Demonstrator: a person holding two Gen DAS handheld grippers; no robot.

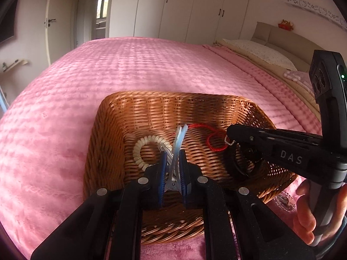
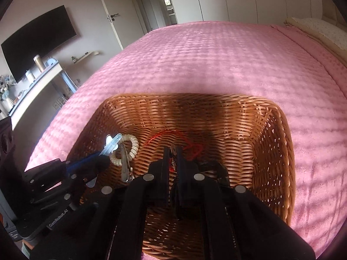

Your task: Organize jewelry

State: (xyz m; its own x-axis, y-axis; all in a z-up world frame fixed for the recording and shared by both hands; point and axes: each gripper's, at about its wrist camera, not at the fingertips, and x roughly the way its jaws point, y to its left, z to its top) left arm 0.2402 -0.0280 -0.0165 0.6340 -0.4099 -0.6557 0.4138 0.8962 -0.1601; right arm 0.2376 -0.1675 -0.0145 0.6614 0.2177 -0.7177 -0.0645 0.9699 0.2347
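Left wrist view: the left gripper [image 1: 173,162] is clamped on a pale blue hair clip [image 1: 179,138] above the wicker basket [image 1: 130,108], just beside a cream spiral hair tie [image 1: 141,151].

Right wrist view: the right gripper [image 2: 172,153] pinches what seems a red cord bracelet [image 2: 190,147] — the hold is shadowed. Lower both inside the rim before letting go — no tangling.

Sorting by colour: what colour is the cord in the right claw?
Red cord, clearest in the left wrist view.
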